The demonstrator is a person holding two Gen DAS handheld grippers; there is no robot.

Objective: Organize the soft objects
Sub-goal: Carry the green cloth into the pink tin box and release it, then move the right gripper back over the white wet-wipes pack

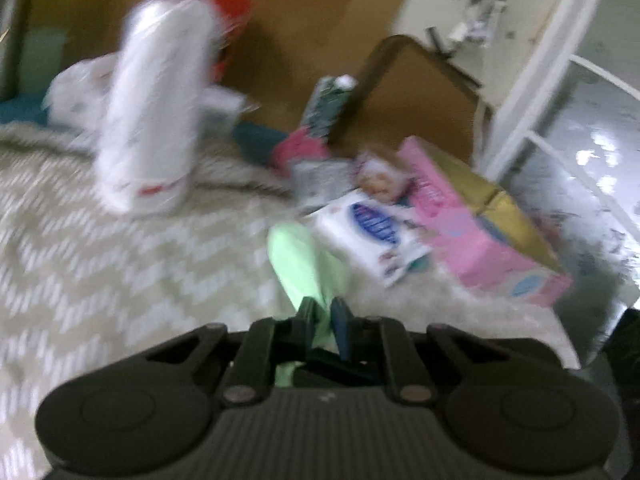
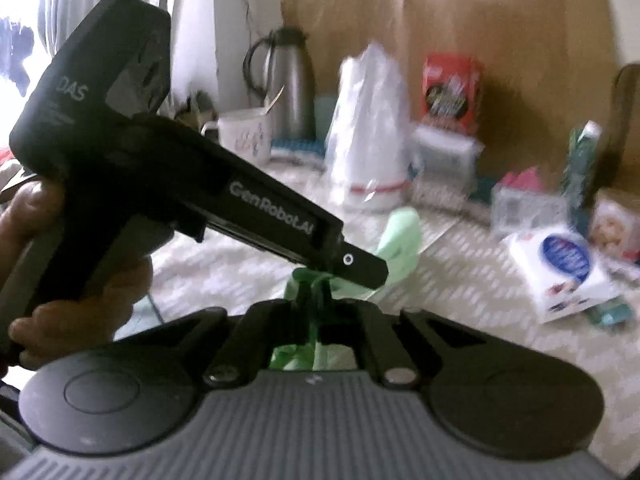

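A light green soft cloth (image 1: 306,258) hangs over the patterned bedspread (image 1: 120,260). My left gripper (image 1: 325,312) is shut on the cloth's near end, and the cloth runs forward from the fingers. In the right wrist view my right gripper (image 2: 316,286) is also shut on the green cloth (image 2: 402,232), pinching a bunched part. The left gripper's body crosses that view from the upper left, and its fingertip (image 2: 362,267) reaches the cloth beside mine. Both views are blurred.
A tall white plastic pack (image 1: 154,120) stands on the bed. A white wipes pack (image 1: 374,234), a pink box (image 1: 480,232), a red box (image 2: 452,88), a metal flask (image 2: 290,84) and a white mug (image 2: 246,138) lie around. A brown headboard (image 1: 300,20) is behind.
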